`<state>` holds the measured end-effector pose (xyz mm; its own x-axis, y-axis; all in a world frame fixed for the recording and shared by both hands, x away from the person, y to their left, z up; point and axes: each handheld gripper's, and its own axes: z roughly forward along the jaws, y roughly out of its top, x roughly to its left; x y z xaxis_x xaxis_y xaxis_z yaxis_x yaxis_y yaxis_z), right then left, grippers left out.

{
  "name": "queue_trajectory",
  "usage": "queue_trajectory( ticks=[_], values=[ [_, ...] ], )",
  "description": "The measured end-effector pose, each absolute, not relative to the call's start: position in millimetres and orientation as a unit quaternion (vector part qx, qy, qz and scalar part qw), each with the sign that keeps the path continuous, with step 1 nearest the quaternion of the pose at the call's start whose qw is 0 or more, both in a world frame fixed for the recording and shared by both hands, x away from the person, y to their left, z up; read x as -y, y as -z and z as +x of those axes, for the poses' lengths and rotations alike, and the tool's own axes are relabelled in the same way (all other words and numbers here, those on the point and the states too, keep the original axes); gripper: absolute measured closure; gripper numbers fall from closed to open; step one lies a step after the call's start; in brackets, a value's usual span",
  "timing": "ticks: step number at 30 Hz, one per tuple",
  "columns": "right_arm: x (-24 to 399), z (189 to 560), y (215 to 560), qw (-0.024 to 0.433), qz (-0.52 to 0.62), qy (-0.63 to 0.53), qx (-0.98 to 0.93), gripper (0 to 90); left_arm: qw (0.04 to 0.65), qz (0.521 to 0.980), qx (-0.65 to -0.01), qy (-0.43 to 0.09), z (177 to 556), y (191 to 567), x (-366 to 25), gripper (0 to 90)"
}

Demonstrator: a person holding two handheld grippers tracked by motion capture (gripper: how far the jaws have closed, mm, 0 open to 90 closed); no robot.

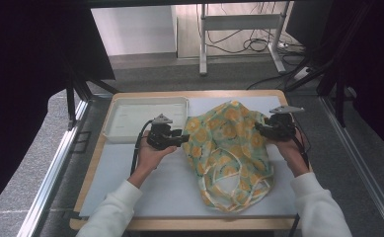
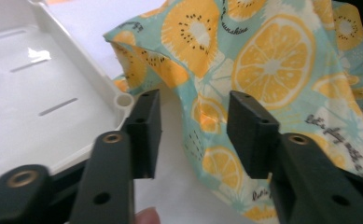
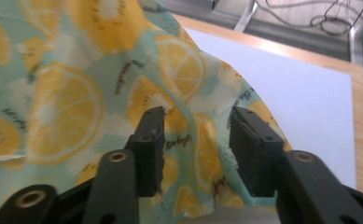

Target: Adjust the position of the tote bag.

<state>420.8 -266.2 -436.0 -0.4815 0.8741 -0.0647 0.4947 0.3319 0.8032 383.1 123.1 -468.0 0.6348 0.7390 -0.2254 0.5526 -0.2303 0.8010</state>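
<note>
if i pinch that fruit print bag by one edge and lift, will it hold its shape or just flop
Probably flop: the fruit-print bag lies crumpled in soft folds on the table, so it looks like thin cloth. It likely weighs little. Its loose cream handles may dangle and drag when it is lifted.

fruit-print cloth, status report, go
Left tongs open at the fruit-print cloth, left edge. Right tongs open at its right edge. Cloth bunched on table, not gripped. White tray sits close left.
</note>
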Motion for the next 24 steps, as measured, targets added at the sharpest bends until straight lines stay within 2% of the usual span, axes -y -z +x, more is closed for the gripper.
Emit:
queue_trajectory(
  ticks=[10,24],
  values=[
    [279.3,378.6,435.0,0.233,0.423,-0.406,-0.776,45.9,0.456,0.788,-0.398,-0.112,356.1,456.3,-125.4,40.3],
    [281.2,342.7,443.6,0.202,0.404,-0.411,-0.792,40.4,0.446,0.808,-0.374,-0.09,322.1,453.0,-118.5,36.2]
  ],
)
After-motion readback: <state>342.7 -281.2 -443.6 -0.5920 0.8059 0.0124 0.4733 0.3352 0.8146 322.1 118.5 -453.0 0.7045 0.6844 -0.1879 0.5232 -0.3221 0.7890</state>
